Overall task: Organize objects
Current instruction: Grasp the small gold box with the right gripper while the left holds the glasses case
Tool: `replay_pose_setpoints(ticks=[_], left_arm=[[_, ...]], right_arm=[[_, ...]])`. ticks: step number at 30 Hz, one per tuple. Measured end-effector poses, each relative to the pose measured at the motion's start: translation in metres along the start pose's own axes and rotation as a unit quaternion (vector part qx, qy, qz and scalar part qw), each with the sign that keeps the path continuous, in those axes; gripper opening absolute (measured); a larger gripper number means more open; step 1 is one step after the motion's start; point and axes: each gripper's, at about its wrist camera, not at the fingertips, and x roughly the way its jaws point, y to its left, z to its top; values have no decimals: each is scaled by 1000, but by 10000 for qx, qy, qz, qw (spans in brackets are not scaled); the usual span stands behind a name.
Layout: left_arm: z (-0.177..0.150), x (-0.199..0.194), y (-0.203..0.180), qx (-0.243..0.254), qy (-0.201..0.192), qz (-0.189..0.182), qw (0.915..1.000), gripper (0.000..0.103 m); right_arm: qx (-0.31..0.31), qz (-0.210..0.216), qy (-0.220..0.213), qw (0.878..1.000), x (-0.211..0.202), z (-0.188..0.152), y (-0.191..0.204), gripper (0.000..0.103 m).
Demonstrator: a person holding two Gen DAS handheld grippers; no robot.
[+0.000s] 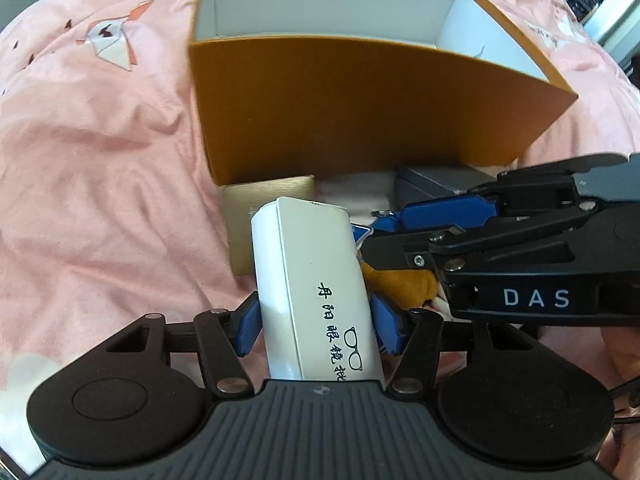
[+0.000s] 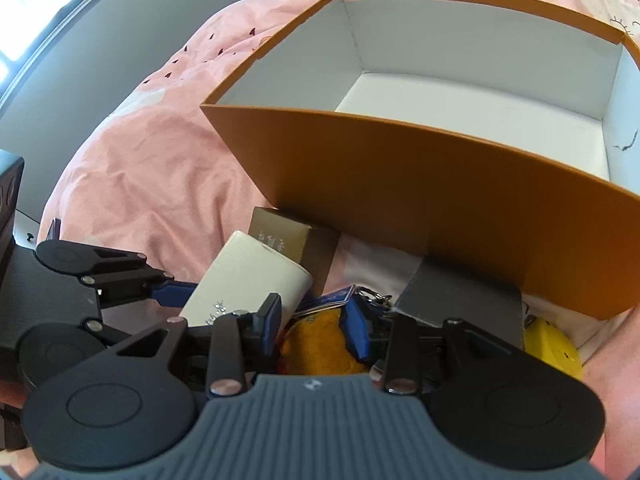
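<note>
My left gripper (image 1: 316, 324) is shut on a white glasses case (image 1: 316, 280) with black characters, held just in front of the open orange box (image 1: 360, 120). The case also shows in the right wrist view (image 2: 248, 280). My right gripper (image 2: 312, 320) has its blue pads on either side of an orange plush toy (image 2: 320, 344), and seems closed on it. The right gripper reaches in from the right in the left wrist view (image 1: 384, 224). The orange box (image 2: 440, 184) has a white, empty inside.
A gold box (image 1: 268, 208), a dark grey box (image 1: 432, 184), a blue-tagged keyring (image 2: 352, 296) and a yellow object (image 2: 556, 348) lie before the orange box on the pink bedspread (image 1: 100, 180). A window and grey wall stand at the far left.
</note>
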Motion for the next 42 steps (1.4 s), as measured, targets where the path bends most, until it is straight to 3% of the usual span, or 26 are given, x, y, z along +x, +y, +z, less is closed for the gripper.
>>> replay_pose_setpoints(ticks=[6,12,15,17,23,30,35,42], left_arm=[[-5,-21,21,-164,-217,-69,9996,65],[-3,-50,50,-367,-479,282,9978,65],[-2,-56,63,-513,-609,393,9960,65],[-1,-57,70,-579,-665,392,9953,65],[1,-49,83,-714,-695,214,9948,65],[0,-46,95,-824,-702,67,9941,65],[2,-49,100,-858,-698,-75,9938,64],[0,-58,96,-864,-897,-159,9921,64]], right_arm=[[-6,186,-46,9998,4,6,3,40],[-36,191,-11,9998,17,13,12,41],[-265,39,-17,9996,28,17,22,50],[-531,-162,-28,9985,35,18,30,63],[-1182,-509,206,9915,58,14,52,73],[-432,-590,151,9972,80,24,49,78],[-250,-798,272,9961,97,27,46,77],[-143,-648,141,9977,73,26,41,72]])
